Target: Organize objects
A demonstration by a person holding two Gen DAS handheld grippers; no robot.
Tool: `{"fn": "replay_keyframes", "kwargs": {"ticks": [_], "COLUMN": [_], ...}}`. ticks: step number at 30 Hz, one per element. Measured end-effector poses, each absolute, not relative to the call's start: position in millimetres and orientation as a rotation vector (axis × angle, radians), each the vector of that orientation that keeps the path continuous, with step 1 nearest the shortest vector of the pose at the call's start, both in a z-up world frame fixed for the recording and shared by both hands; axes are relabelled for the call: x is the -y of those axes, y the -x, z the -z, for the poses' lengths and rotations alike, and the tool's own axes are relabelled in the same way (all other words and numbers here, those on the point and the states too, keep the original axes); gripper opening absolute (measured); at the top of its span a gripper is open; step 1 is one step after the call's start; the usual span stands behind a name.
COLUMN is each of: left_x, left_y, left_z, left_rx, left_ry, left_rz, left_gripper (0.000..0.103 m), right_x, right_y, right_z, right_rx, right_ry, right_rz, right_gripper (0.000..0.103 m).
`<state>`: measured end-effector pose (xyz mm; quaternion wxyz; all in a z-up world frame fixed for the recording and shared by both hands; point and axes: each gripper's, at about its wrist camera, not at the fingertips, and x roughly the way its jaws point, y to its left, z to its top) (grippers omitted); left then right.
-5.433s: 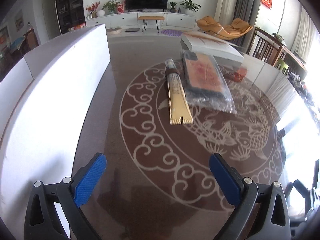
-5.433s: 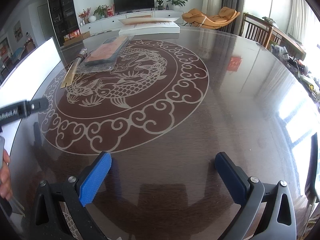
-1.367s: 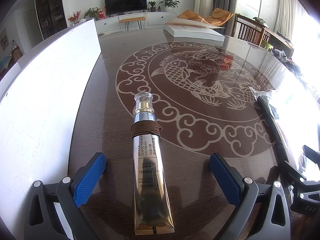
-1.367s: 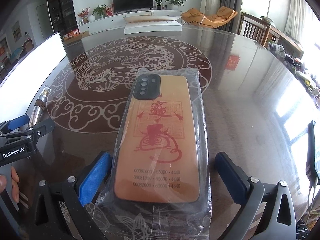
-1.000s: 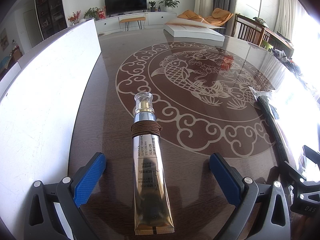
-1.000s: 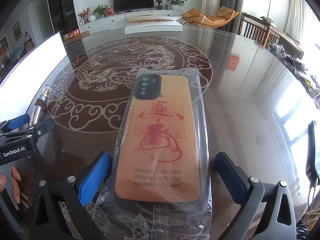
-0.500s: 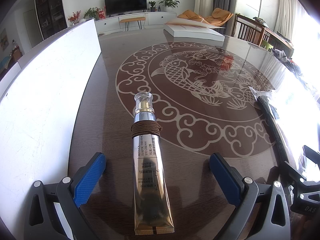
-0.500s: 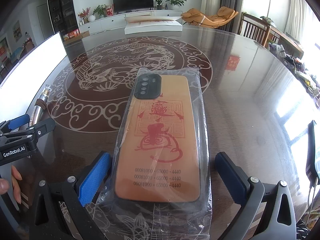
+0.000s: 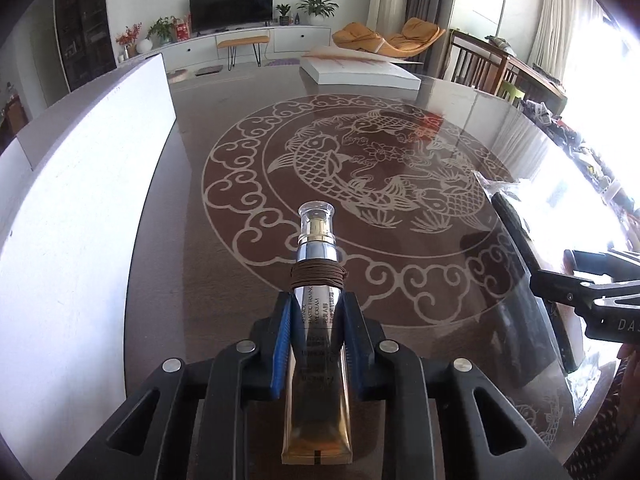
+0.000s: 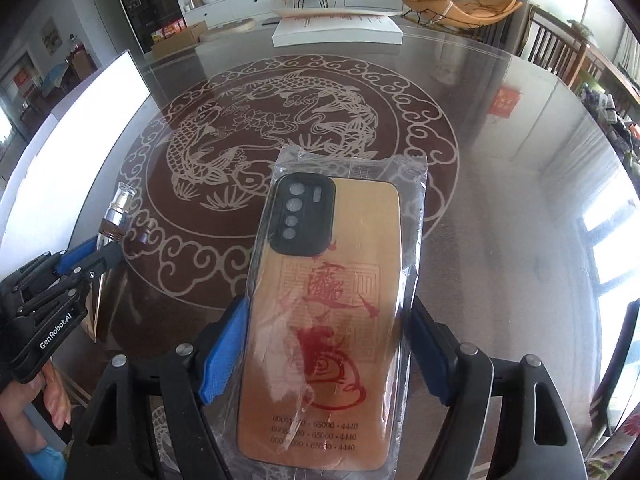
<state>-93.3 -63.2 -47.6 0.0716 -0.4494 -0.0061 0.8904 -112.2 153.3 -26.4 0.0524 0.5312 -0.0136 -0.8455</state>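
Grippers both closed: our left gripper (image 9: 316, 316) pinches the tube (image 9: 318, 344) mid-body, our right gripper (image 10: 326, 344) clamps the bagged case (image 10: 324, 320) lower centre, presumably for lifting.

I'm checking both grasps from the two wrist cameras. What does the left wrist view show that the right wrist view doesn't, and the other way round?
Only the left wrist view shows the left gripper closed on the gold cream tube, below its brown cord wrap.

Only the right wrist view shows the right gripper closed on the bagged phone case, with its camera block and red print.

Both show the fish-patterned table, the white box at its far edge, and the white board.
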Motion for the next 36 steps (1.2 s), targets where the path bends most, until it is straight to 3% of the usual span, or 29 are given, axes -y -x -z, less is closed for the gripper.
{"fn": "replay_keyframes", "kwargs": {"ticks": [3,7,13,18,23,24,26,27,31,33,36], "left_x": [76.0,106.1,197.4,291.6,345.8,350.9,356.9,357.6,347.3,341.1,334.8], "left_y": [73.1,44.3,18.4,35.4,49.6,47.9,42.3,38.8,24.3,12.9,-6.0], "left_z": [21.7,-26.4,-86.7,-62.4,-26.7,-22.9,-19.2,-22.0,-35.9,-48.3,-63.0], "left_rx": [0.171,0.383,0.477,0.442,0.393,0.398,0.445,0.449,0.260,0.245,0.320], "left_ry": [1.259,1.130,1.027,1.285,1.578,1.608,1.614,1.591,1.513,1.426,1.297], "left_rz": [-2.673,-2.671,-2.823,-2.997,-3.051,-3.055,-3.055,-3.075,-3.262,-3.325,-3.392], "left_gripper": [0.024,0.024,0.025,0.025,0.025,0.028,0.045,0.064,0.101,0.102,0.103], "right_x": [-151.7,-117.8,3.4,131.1,215.8,227.5,239.4,241.3,225.0,211.1,190.9], "right_y": [98.6,93.2,95.5,115.1,138.9,142.2,142.2,140.8,136.5,135.4,132.8], "right_z": [-7.3,-57.5,-121.0,-122.7,-86.5,-73.7,-48.2,-39.3,-34.6,-43.4,-63.8], "right_rx": [0.137,0.107,0.028,-0.073,-0.113,-0.113,-0.086,-0.075,-0.021,-0.013,-0.065], "right_ry": [-1.519,-1.376,-1.155,-1.101,-1.169,-1.225,-1.322,-1.349,-1.339,-1.311,-1.258], "right_rz": [2.598,2.589,2.423,2.245,2.118,2.065,1.969,1.941,1.942,1.978,2.070], "right_gripper": [0.077,0.077,0.077,0.077,0.078,0.078,0.078,0.078,0.079,0.080,0.090]}}
